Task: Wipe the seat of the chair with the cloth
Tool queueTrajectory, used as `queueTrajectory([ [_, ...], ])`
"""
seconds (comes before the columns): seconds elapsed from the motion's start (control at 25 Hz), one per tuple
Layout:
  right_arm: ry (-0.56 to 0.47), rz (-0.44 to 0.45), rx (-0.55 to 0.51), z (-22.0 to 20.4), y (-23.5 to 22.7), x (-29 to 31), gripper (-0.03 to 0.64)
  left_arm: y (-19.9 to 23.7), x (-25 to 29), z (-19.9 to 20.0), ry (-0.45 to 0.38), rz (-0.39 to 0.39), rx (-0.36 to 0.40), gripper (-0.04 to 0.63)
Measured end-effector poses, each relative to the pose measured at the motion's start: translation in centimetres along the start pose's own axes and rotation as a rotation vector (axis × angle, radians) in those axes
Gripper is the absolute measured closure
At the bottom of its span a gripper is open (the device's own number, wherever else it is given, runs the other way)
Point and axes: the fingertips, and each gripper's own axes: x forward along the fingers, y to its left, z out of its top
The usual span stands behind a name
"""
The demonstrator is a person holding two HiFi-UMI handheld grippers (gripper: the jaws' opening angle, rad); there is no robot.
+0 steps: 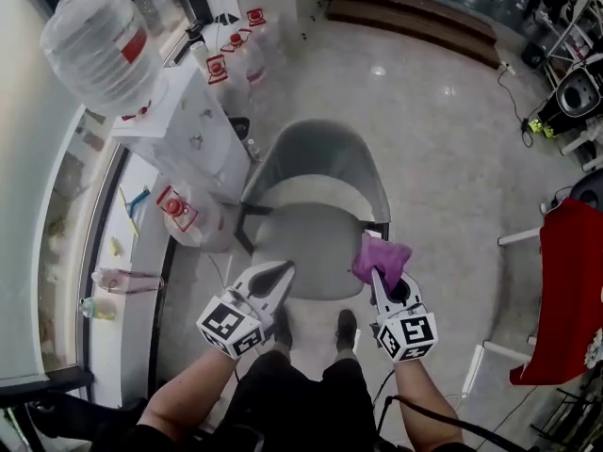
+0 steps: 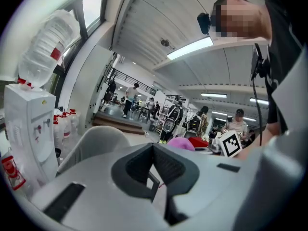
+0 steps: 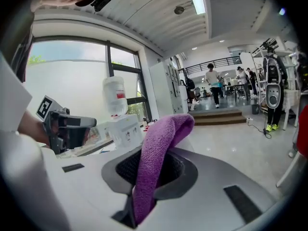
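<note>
Nearest me in the head view are the two tongs, low in the frame, each with its marker cube. The left tongs (image 1: 281, 273) point at the front left edge of the grey chair seat (image 1: 316, 252). The right tongs (image 1: 379, 276) are at its front right edge, with the purple cloth (image 1: 380, 255) bunched at their tips. I cannot tell whether the cloth touches the seat, though it looks held just clear.

Left gripper view: the left tongs (image 2: 154, 150) are closed tip to tip with nothing between them. The chair (image 2: 98, 141) sits mid-left, and a bit of the cloth (image 2: 180, 143) shows just right of centre.

Right gripper view: the right tongs (image 3: 155, 154) are clenched on the cloth (image 3: 161, 162). It runs up through the middle of the frame and flops over at the top.

I judge the cloth light, soft and limp, with a nap that should drag a little on the smooth, hard-looking seat. It will not push by itself, so I would keep the pinch on a thick fold. That leaves the loose end beyond the tips as the wiping pad. The present hold looks secure, but a thin pinch might pull free when pressed flat.
</note>
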Motion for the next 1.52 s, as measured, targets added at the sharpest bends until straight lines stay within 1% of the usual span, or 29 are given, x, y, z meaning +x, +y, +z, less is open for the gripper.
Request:
queueTrajectory([
  [0.2, 0.114, -0.046, 0.009, -5.7, -1.2, 1.7, 0.555, 0.4, 0.5, -4.5, 0.046, -0.019, -0.057, 0.588],
  [0.28, 0.145, -0.052, 0.015, -7.7, -1.6, 2.5, 0.555, 1.0, 0.9, -5.9, 0.055, -0.017, -0.055, 0.588],
  [0.4, 0.178, -0.058, 0.029, -10.4, -1.8, 3.1, 0.554, 1.9, 1.0, -8.0, 0.075, 0.003, -0.050, 0.588],
  [0.6, 0.227, -0.056, 0.014, -14.3, -2.2, 4.2, 0.555, 2.9, 1.0, -11.2, 0.064, 0.016, -0.097, 0.588],
  [0.8, 0.276, -0.040, 0.013, -18.5, -2.0, 5.1, 0.555, 3.2, 0.5, -15.1, 0.116, 0.037, -0.101, 0.589],
  [0.88, 0.301, -0.031, 0.016, -20.3, -2.0, 5.4, 0.555, 3.4, 0.3, -16.5, 0.124, 0.062, -0.104, 0.588],
  [1.0, 0.338, -0.012, 0.012, -22.8, -2.2, 5.8, 0.555, 3.6, 0.5, -18.1, 0.112, 0.103, -0.107, 0.588],
  [1.16, 0.390, -0.024, -0.024, -25.7, -3.0, 6.0, 0.555, 3.7, 0.6, -20.0, 0.119, 0.133, -0.109, 0.588],
  [1.32, 0.425, -0.026, -0.038, -28.0, -4.3, 6.7, 0.555, 4.0, 0.9, -21.6, 0.126, 0.168, -0.124, 0.588],
  [1.52, 0.468, -0.052, -0.045, -30.8, -6.1, 7.4, 0.555, 4.2, 1.4, -23.3, 0.131, 0.188, -0.142, 0.588],
])
